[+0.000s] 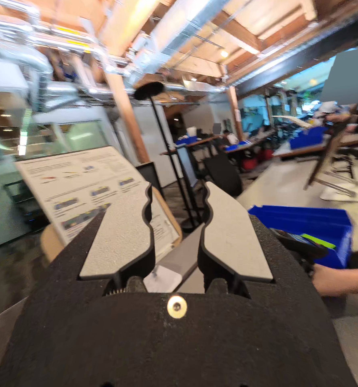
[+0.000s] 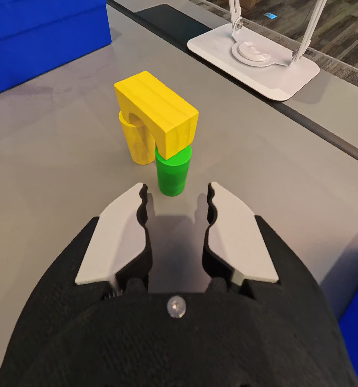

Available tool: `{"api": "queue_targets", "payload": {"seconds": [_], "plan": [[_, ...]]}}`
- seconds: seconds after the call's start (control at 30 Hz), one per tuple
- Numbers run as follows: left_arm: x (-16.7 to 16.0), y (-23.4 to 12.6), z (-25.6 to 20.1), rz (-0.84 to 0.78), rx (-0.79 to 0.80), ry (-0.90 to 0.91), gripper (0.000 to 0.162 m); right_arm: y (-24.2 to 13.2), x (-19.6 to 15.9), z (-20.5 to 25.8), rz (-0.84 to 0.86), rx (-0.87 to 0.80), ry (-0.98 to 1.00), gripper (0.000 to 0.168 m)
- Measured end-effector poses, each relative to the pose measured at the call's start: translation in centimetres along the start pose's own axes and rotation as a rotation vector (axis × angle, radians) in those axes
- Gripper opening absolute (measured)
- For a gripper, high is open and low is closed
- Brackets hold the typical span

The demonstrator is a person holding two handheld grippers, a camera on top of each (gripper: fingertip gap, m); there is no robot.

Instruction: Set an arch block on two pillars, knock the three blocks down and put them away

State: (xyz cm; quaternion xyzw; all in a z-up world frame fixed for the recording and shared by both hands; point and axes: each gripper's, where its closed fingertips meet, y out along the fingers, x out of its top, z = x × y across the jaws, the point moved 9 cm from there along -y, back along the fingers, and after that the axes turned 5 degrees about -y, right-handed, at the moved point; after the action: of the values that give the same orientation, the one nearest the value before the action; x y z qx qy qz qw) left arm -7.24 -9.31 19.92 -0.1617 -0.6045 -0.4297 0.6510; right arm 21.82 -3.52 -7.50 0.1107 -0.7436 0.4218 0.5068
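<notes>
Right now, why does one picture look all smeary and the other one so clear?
Left wrist view: the room, the sign board and the blue bin are streaked with motion blur, and only the left gripper looks crisp. Right wrist view: sharp throughout, with the yellow arch block, the green pillar and the right gripper clear, and soft shadows on the grey table.

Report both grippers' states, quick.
Left gripper: open, empty, pointed up at the room.
Right gripper: open, empty, just short of the green pillar under the arch.
</notes>
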Motion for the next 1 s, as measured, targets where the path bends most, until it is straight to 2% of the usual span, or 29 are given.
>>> {"api": "queue_targets", "payload": {"seconds": [0.2,0.33,0.4,0.5,0.57,0.7,0.83,0.9,1.0], "plan": [[0.8,-4.9,2.7,-0.006,0.283,-0.063,0.041,0.2,-0.3,-0.3,0.018,0.000,0.018,0.057],[1.3,-7.1,4.8,-0.041,0.285,-0.166,0.033,0.2,-0.6,-0.6,0.039,0.000,0.037,0.057],[1.3,-8.0,6.0,-0.071,0.254,-0.247,0.022,0.2,-0.8,-0.6,0.053,0.008,0.047,0.057],[-0.5,-9.3,7.5,-0.014,0.243,-0.322,0.007,0.3,-0.8,-0.7,0.073,0.026,0.059,0.057],[-1.6,-10.2,8.2,-0.036,0.244,-0.346,0.000,0.4,-0.8,-0.8,0.072,0.018,0.064,0.057],[-1.8,-10.6,9.1,-0.068,0.200,-0.397,0.000,0.7,-0.8,-0.7,0.090,0.016,0.066,0.057],[-1.8,-10.8,9.5,0.010,0.289,-0.314,0.000,0.5,-0.9,-0.7,0.121,-0.002,0.067,0.058],[-1.7,-11.0,9.5,0.018,0.320,-0.290,0.000,0.1,-0.2,-0.7,0.110,-0.010,0.057,0.057],[-1.6,-10.6,9.0,0.006,0.251,-0.324,0.000,-0.9,2.0,-0.9,0.125,-0.006,0.022,0.057]]}}
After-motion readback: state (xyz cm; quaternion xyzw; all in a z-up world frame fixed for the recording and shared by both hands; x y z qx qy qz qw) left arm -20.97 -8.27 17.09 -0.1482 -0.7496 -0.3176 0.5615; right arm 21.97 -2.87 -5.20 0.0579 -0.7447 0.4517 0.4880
